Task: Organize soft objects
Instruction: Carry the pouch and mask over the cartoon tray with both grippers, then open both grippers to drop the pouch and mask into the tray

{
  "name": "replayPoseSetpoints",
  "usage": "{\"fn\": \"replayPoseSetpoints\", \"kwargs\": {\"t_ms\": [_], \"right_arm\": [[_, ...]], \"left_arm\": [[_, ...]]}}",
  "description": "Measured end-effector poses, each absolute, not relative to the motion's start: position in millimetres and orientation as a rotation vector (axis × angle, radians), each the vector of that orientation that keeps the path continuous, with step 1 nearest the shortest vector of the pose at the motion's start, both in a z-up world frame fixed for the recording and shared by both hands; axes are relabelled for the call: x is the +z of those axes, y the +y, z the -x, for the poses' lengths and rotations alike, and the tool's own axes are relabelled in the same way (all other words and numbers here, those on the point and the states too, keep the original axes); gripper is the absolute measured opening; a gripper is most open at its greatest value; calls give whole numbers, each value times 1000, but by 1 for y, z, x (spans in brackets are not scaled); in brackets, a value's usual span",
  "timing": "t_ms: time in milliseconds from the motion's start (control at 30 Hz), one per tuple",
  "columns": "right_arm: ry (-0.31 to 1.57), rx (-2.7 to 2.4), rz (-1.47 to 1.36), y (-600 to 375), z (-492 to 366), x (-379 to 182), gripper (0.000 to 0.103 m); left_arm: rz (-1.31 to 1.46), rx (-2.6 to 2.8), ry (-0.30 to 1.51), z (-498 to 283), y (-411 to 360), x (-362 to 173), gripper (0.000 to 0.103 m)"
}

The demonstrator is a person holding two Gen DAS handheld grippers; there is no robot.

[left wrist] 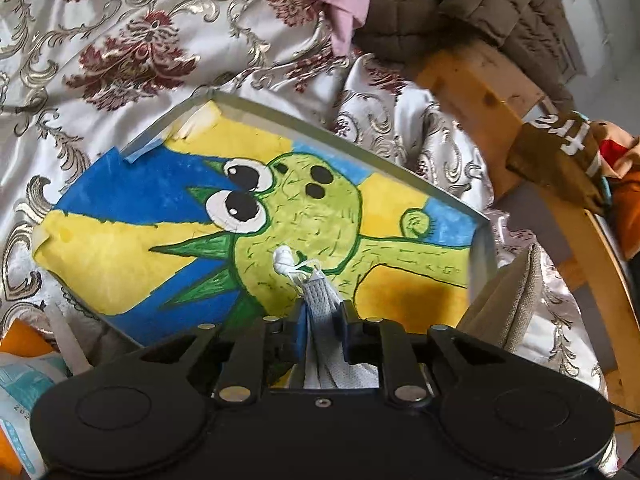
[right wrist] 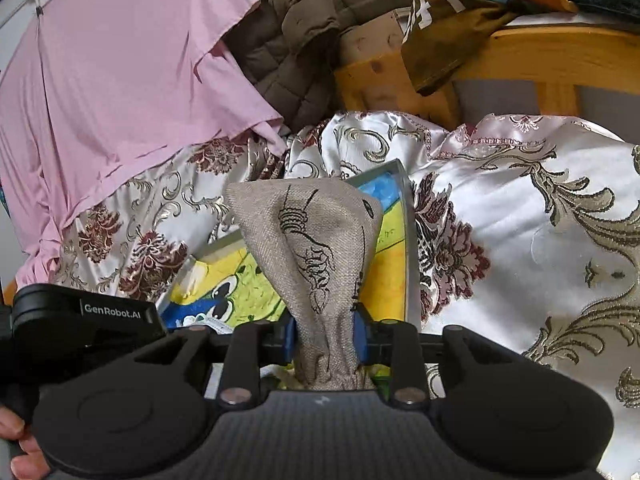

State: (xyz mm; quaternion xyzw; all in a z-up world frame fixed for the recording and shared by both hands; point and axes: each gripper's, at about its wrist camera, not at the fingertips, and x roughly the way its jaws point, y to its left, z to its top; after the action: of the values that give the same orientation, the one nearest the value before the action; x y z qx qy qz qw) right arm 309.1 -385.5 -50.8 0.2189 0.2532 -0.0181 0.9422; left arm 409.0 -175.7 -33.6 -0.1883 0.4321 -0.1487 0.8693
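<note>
- Landmark: the painted tray (left wrist: 478,236), a shallow grey-rimmed box with a green cartoon creature on its floor, resting on the floral bedspread (left wrist: 120,60).
- Left claw (left wrist: 323,330): clamped on a bunched grey mesh cloth (left wrist: 318,292) with a knotted white cord, held over the near edge of the tray.
- Right claw (right wrist: 325,338): the blue pads sit against both sides of a beige printed cloth bag (right wrist: 308,236); the grip looks light, so the hold is judged loose. The bag stands above the tray's near side.
- Progress: both soft items are carried to the tray; neither appears to lie free on its floor yet. Judged stage: delivery, just short of release.
- Remaining: the pink garment (right wrist: 120,92) and the brown quilted jacket (right wrist: 304,20), both beyond the tray's far side, appear unsorted, as does the brown lettered cloth (left wrist: 568,160) on the wooden frame (left wrist: 476,80).
</note>
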Motion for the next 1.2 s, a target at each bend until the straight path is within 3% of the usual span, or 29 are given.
{"fn": "replayPoseSetpoints", "kwargs": {"t_ms": [233,367,433,600,667,867,1000,1200], "right_arm": [[543,-36,-442,-387,-311,-51,42],[534,-36,-424,-386,-310,-47,59],[529,-30,-426,-387,-308,-45,62],[508,-30,-417,-388,-301,-36,75],[481,-30,-407,-387,-295,-29,84],[355,-15,-345,-382,-259,-2,99],[272,-20,-295,-375,-230,16,103],[192,-53,-234,-356,-187,35,103]], "left_arm": [[371,-284,911,-408,-180,-31,28],[347,-273,899,-404,-178,-25,42],[339,-262,886,-400,-176,-20,49],[335,-245,865,-389,-168,-6,56],[320,-246,838,-381,-165,2,62],[288,-272,691,-337,-150,33,75],[285,-274,614,-305,-138,49,86],[258,-279,468,-249,-118,72,93]]}}
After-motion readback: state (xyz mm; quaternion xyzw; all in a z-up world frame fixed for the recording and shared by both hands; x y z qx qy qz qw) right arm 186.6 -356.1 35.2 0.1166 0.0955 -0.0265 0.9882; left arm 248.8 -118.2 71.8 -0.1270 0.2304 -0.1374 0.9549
